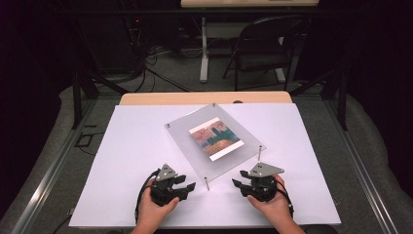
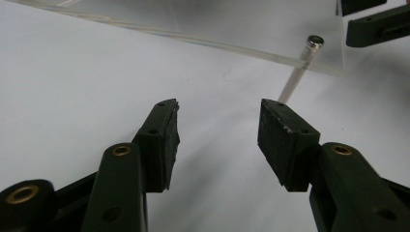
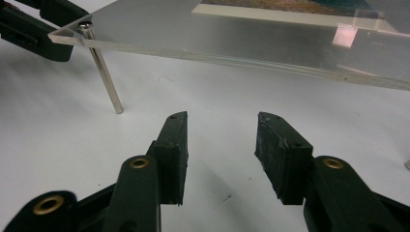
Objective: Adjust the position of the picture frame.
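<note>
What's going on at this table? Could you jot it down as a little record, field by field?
Surface: white board laid over a wooden table
Main thing: clear acrylic frame raised on metal pins, lying flat and turned askew
Inside it: a colourful picture
Nearest pin: corner pin between the two grippers
Left gripper: held in a hand, jaws open, nothing between them, aimed at the corner pin
Right gripper: held in a hand, jaws open, empty, facing the frame's near edge
Contact: neither gripper touches the frame
</note>
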The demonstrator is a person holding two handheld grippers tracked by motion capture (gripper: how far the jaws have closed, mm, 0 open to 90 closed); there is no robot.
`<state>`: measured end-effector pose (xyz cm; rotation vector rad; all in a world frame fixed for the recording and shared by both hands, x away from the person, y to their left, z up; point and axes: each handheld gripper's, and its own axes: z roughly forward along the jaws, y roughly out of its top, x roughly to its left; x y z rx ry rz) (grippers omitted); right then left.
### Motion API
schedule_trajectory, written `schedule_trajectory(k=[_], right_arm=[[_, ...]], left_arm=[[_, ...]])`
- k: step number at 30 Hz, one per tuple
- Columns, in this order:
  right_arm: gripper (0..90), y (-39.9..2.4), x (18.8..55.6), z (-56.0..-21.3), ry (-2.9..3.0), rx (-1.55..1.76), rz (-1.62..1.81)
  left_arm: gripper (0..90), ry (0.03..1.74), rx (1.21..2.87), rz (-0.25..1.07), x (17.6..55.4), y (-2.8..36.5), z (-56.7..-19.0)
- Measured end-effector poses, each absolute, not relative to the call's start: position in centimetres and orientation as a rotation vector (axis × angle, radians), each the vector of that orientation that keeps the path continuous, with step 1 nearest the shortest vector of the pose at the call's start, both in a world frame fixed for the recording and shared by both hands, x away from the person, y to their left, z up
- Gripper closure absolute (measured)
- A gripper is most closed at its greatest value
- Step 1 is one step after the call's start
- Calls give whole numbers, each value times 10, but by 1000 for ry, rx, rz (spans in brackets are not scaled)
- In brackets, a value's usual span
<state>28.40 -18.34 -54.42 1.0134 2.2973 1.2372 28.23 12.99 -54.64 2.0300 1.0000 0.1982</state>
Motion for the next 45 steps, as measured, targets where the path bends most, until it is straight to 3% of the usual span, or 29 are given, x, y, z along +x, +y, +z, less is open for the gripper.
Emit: schedule_trajectory(k=[19, 34, 45], right_arm=[[555, -195, 278, -545, 2260, 1082, 1235], [557, -213, 268, -545, 2196, 1158, 1220], [562, -230, 281, -545, 2131, 1212, 1207]], left_arm=[[676, 869, 2077, 132, 283, 91, -548], [838, 880, 2113, 124, 292, 76, -553], [848, 904, 2092, 103, 291, 84, -550]])
